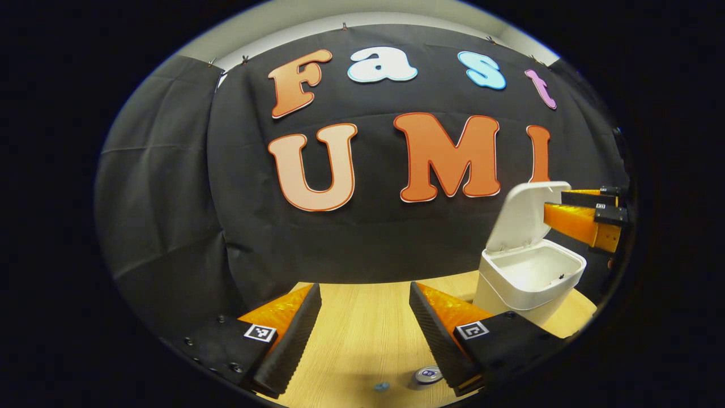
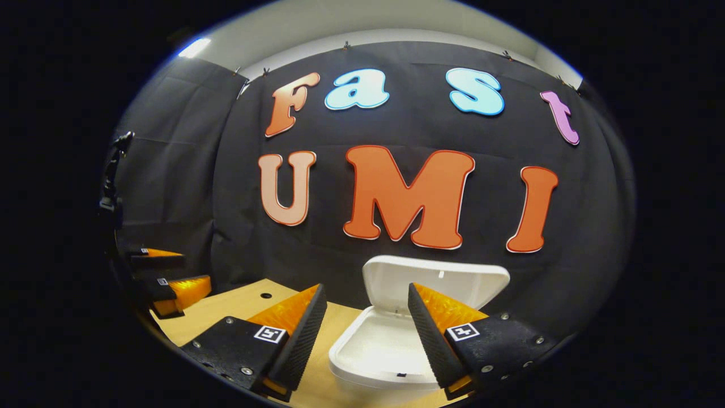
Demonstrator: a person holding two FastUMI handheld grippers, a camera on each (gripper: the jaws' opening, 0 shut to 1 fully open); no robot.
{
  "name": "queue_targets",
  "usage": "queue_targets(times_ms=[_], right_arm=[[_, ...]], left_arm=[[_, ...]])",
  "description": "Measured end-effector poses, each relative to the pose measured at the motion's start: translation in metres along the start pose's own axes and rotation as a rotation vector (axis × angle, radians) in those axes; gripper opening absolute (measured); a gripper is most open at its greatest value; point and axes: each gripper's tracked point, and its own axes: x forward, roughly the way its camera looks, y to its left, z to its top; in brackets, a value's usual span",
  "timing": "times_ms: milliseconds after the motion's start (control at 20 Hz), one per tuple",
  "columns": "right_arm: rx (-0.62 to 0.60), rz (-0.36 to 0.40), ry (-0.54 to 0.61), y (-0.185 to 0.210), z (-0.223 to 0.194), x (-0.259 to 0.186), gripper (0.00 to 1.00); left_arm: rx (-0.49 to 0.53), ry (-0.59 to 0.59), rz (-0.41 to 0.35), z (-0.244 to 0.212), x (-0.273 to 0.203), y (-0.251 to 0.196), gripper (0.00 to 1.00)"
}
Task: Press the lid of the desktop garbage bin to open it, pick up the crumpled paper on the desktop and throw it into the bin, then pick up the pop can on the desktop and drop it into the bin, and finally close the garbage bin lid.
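Below the left gripper point(image 1: 365, 334), whose fingers are spread with nothing between them, the pop can point(image 1: 426, 377) is seen upright on the desk point(image 1: 362, 317), just by the right finger. Farther right stands the white bin point(image 1: 529, 277), lid point(image 1: 524, 215) raised.

From the right gripper view, the right gripper point(image 2: 368, 334) is held wide apart and empty above the bin's open mouth point(image 2: 385, 351).

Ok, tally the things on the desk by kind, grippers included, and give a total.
Garbage bin, lid up: 1
Pop can: 1
Small blue scrap: 1
Grippers, left gripper and right gripper, both open: 2
Total: 5
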Motion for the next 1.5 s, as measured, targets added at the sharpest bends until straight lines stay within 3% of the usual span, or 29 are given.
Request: queue_targets(times_ms=[100, 450, 650, 800, 850, 1000, 1050, 1100, 1200, 1250, 1500], right_arm=[[-0.003, 0.043, 0.001, 0.009, -0.006, 0.001, 0.9], [0.022, 0.27, 0.161, 0.065, -0.076, -0.005, 0.92], [0.031, 0.363, 0.245, 0.094, -0.114, -0.012, 0.92], [0.009, 0.38, 0.297, 0.108, -0.142, -0.016, 0.91], [0.003, 0.377, 0.317, 0.113, -0.153, -0.016, 0.91], [0.016, 0.372, 0.387, 0.129, -0.18, -0.021, 0.92], [0.016, 0.381, 0.418, 0.135, -0.192, -0.025, 0.92], [0.009, 0.385, 0.444, 0.138, -0.202, -0.028, 0.92], [-0.007, 0.399, 0.487, 0.148, -0.219, -0.032, 0.93], [-0.013, 0.403, 0.507, 0.151, -0.226, -0.035, 0.93], [-0.024, 0.408, 0.59, 0.161, -0.246, -0.033, 0.94]], left_arm=[[-0.002, 0.012, 0.022, -0.005, -0.003, 0.003, 0.99], [-0.005, 0.091, 0.113, -0.032, -0.016, 0.02, 0.99], [-0.005, 0.151, 0.142, -0.051, -0.023, 0.029, 0.99], [-0.014, 0.186, 0.099, -0.064, -0.017, 0.029, 1.0], [-0.018, 0.202, 0.074, -0.07, -0.014, 0.029, 0.95], [-0.026, 0.27, 0.011, -0.091, -0.003, 0.028, 0.99], [-0.034, 0.298, -0.008, -0.1, -0.001, 0.026, 0.95], [-0.043, 0.323, -0.024, -0.108, 0.002, 0.025, 0.99], [-0.057, 0.376, -0.051, -0.126, 0.004, 0.026, 0.95], [-0.064, 0.401, -0.06, -0.135, 0.006, 0.026, 1.0], [-0.104, 0.518, -0.1, -0.17, 0.004, 0.024, 1.0]])
